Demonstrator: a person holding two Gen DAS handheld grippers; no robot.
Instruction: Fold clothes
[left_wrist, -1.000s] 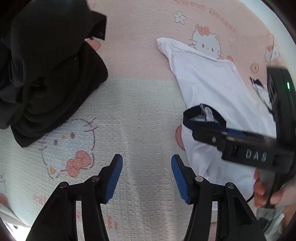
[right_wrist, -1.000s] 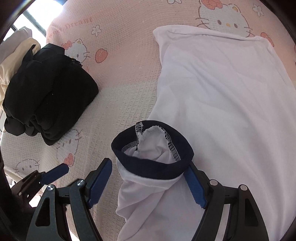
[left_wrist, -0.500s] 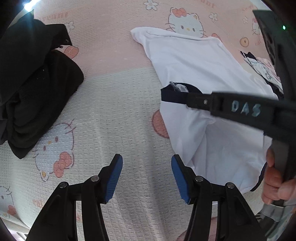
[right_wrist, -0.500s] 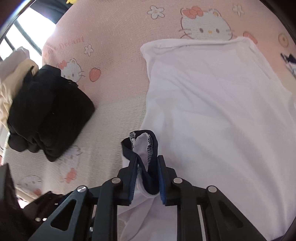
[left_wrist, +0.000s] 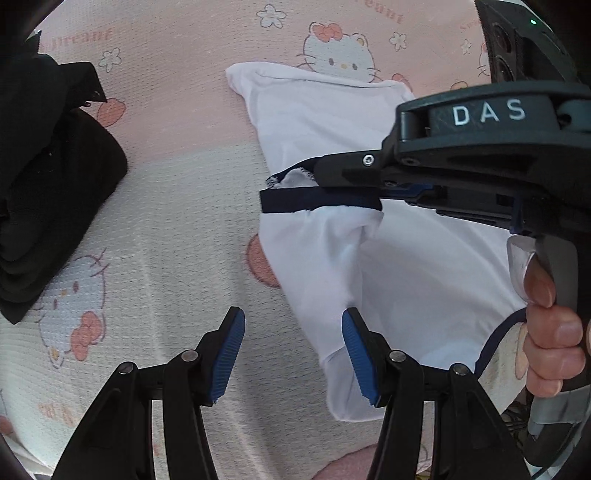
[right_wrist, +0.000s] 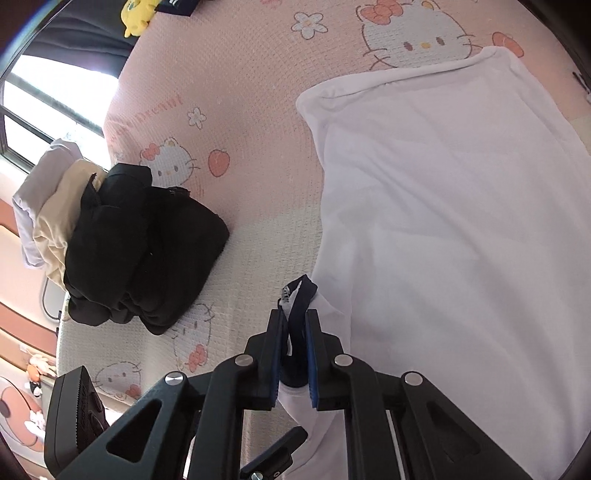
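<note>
A white T-shirt (right_wrist: 443, 221) lies spread on the pink cartoon-cat bedspread (right_wrist: 240, 92). Its near sleeve ends in a navy cuff (right_wrist: 299, 295). My right gripper (right_wrist: 295, 317) is closing its jaws, and the blue pads press on that cuff, lifting the sleeve a little off the bed. The left wrist view shows the same cuff (left_wrist: 321, 201) held in the right gripper's jaws, with the white sleeve (left_wrist: 332, 277) hanging below. My left gripper (left_wrist: 291, 325) stands open over the bedspread, nothing between its fingers, its right finger (left_wrist: 356, 354) at the sleeve's lower edge.
A heap of black clothes (right_wrist: 140, 251) sits to the left, with cream and pale garments (right_wrist: 55, 210) behind it by the window. A yellow plush toy (right_wrist: 138, 16) lies at the far edge. A person's hand (left_wrist: 550, 332) grips the right gripper's handle.
My right gripper has shut on the navy cuff, which was a round opening between wide jaws, and raised it. My left gripper slid right toward the sleeve, still open.
</note>
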